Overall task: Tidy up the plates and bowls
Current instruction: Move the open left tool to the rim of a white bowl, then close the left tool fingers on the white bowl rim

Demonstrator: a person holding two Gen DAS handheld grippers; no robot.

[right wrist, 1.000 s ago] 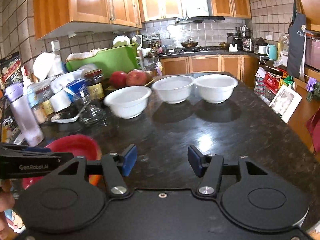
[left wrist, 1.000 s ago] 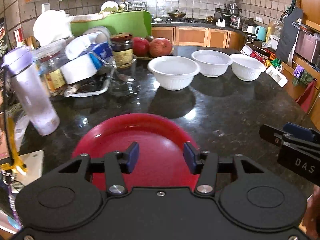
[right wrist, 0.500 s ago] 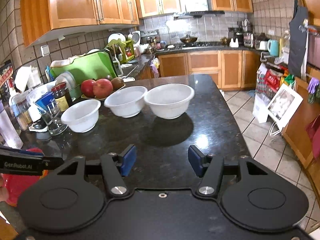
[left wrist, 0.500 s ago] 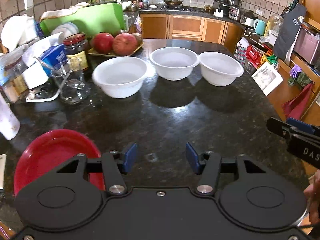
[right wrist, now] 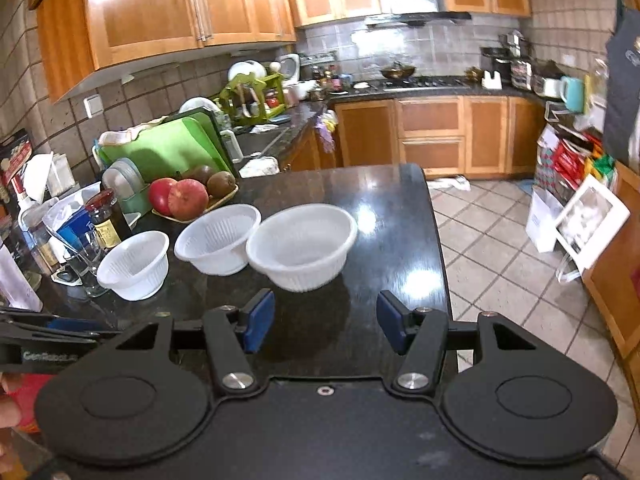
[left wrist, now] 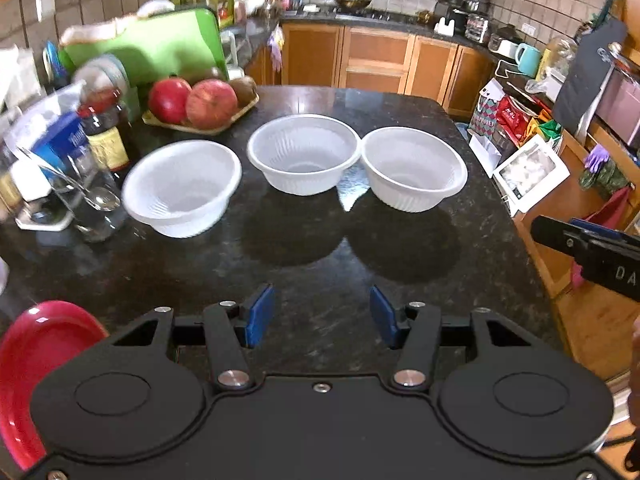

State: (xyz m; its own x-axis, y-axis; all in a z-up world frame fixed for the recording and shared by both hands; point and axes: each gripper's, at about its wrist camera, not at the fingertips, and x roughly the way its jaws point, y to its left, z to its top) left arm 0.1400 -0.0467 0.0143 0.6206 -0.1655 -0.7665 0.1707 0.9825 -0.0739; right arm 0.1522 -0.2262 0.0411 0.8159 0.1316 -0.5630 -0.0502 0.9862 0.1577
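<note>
Both tongs stand spread with nothing between them. From the left wrist we see our left tongs [left wrist: 316, 316] held above the dark counter [left wrist: 320, 264], blue pads wide apart. At twelve o'clock sit three white bowls in a row: the left bowl [left wrist: 182, 186], the middle bowl [left wrist: 304, 152] and the right bowl [left wrist: 414, 168], the last two almost rim to rim. At eight o'clock the red plate [left wrist: 36, 360] lies at the counter's near edge, partly hidden by the tool. A fruit tray [left wrist: 200, 104] sits at eleven o'clock, and the right tongs' side pokes in at three o'clock. From the right wrist, our right tongs [right wrist: 326, 326] hang over the counter's near end, the right bowl [right wrist: 302, 246] just ahead at twelve, the others trailing toward ten o'clock.
</note>
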